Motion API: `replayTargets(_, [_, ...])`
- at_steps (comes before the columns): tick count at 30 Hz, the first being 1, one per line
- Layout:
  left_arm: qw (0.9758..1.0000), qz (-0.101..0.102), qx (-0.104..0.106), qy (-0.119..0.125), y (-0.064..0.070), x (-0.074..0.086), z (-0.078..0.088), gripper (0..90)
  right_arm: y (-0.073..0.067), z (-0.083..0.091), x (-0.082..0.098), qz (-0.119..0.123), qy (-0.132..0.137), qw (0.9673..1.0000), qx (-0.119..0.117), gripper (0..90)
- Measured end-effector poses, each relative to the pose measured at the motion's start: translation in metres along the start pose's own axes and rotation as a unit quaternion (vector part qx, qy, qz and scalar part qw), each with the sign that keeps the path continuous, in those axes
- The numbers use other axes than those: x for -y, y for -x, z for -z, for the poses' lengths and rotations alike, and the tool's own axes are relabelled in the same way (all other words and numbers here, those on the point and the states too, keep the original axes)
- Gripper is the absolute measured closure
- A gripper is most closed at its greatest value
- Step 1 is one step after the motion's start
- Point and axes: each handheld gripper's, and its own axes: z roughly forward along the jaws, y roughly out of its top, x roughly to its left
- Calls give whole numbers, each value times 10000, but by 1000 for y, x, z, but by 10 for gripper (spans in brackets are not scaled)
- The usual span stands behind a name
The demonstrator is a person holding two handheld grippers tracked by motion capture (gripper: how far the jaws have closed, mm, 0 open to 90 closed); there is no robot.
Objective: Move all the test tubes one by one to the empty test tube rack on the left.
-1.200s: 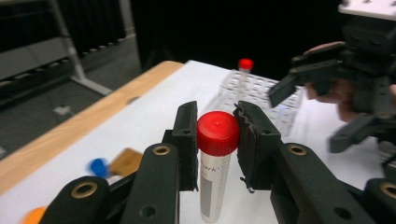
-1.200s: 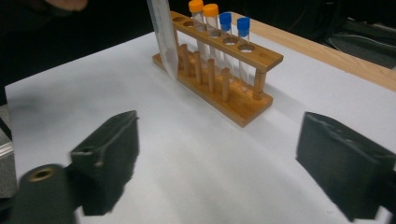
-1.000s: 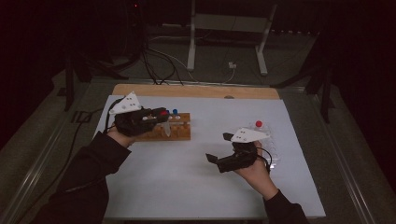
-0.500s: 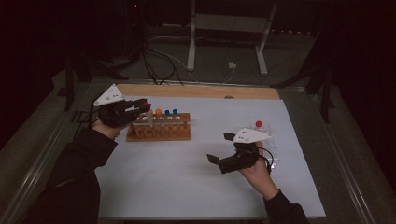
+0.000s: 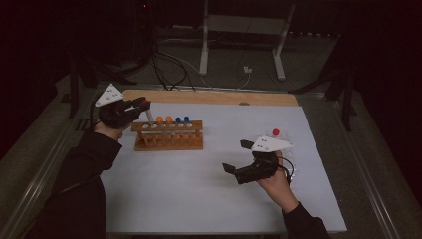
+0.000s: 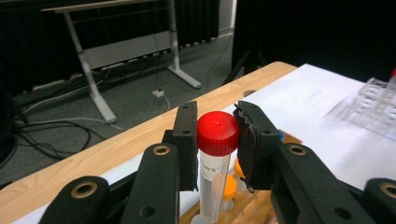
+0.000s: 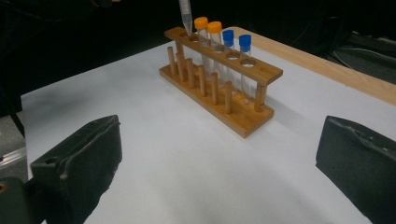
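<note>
My left gripper (image 5: 138, 105) (image 6: 217, 127) is shut on a red-capped tube (image 6: 215, 140) (image 5: 148, 113), pads pressed on either side of the cap. The tube hangs upright over the left end of the wooden rack (image 5: 169, 141) (image 7: 219, 65). Its pointed tip (image 7: 186, 18) is at the end hole. The rack holds two orange-capped tubes (image 7: 208, 24) and two blue-capped tubes (image 7: 236, 37). My right gripper (image 5: 236, 156) (image 7: 219, 158) is open with nothing between its pads, low over the white mat to the right of the rack.
A clear plastic rack (image 6: 378, 102) with one red-capped tube (image 5: 275, 132) stands on the mat behind the right hand. The white mat (image 5: 209, 199) lies on a wooden tabletop (image 5: 209, 97). Beyond the table are a metal stand (image 5: 239, 25) and floor cables.
My left gripper has carried the red-capped tube leftward, from over the rack's middle to its left end. The right gripper has stayed put.
</note>
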Motion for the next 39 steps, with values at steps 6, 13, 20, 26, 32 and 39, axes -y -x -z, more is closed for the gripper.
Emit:
replayTargets(6, [9999,59,-53,-122,-1,12,-11,717,0,1,0,13,-8,10000,-18,0])
replayTargets(13, [9994,112,-51,-309,-1,30,-21,717,1,2,0,0,16,10000,-28,0])
replayTargets(20, [9988,188,-89,-448,-2,43,-28,717,2,2,1,-21,15,10000,-56,0])
replayTargets(26, [9981,198,-96,-573,0,52,-34,717,2,3,0,-26,31,10000,-66,0])
replayTargets(32, [9978,216,-110,-612,0,54,-35,716,3,4,0,-31,38,10000,-55,0])
replayTargets(39, [9973,281,-8,-673,-1,53,-33,692,3,6,-2,-41,85,9999,-82,0])
